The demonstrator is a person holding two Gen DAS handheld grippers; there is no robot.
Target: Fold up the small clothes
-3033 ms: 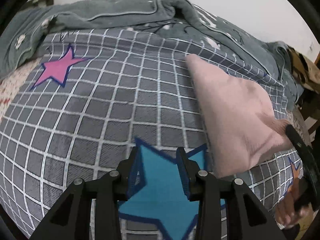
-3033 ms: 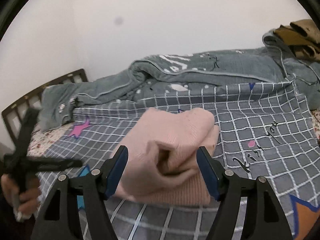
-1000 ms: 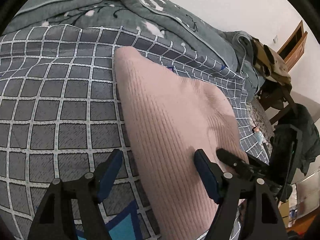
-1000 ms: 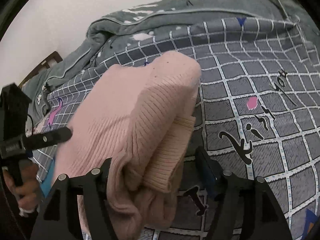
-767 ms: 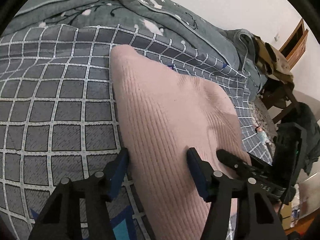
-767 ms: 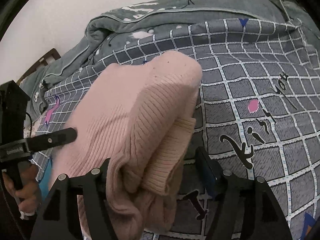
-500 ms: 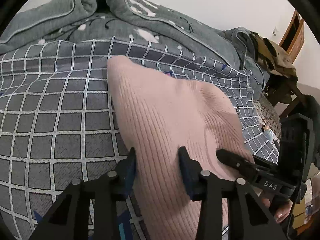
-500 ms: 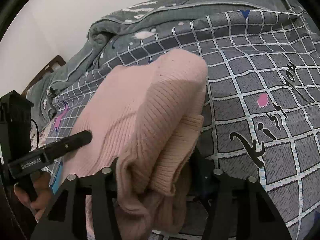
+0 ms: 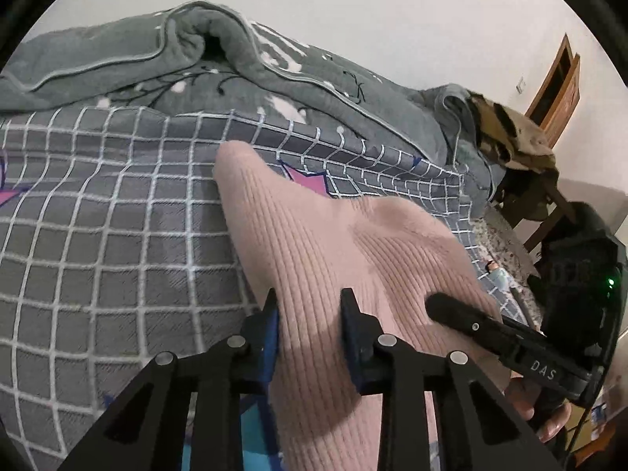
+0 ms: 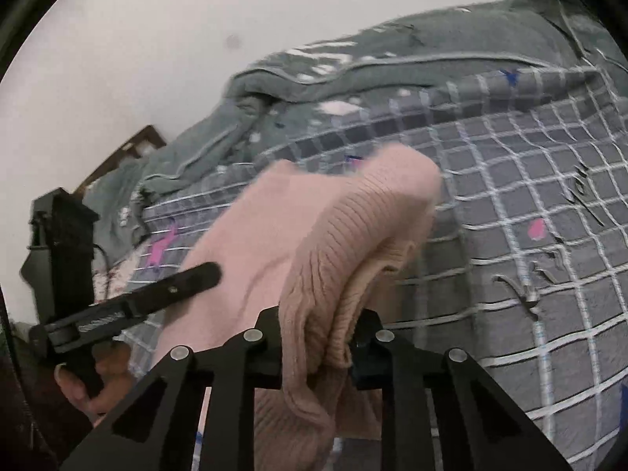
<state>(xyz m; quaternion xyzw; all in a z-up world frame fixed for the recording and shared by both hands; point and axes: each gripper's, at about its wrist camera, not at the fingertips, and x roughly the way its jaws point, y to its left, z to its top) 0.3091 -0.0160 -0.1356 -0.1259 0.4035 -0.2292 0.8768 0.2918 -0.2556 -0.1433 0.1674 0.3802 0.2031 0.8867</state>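
A pink ribbed knit garment (image 9: 337, 259) lies folded on the grey checked bedspread (image 9: 98, 212), its near end lifted. My left gripper (image 9: 310, 314) has its jaws closing on the garment's near left edge, with fabric pinched between the blue pads. In the right wrist view the same pink garment (image 10: 314, 235) bunches up between my right gripper (image 10: 318, 337), whose jaws are closing on its thick folded edge. Each view shows the other gripper at the side, held by a hand (image 10: 98, 388).
A rumpled grey-green quilt (image 9: 157, 62) runs along the far side of the bed by the white wall. A wooden chair with brown clothes (image 9: 514, 145) stands beyond the bed's right end. A dark headboard (image 10: 121, 157) shows at the left.
Both grippers went from wide apart around the garment's near end to pinching it. Both hands have risen, lifting that end off the bedspread.
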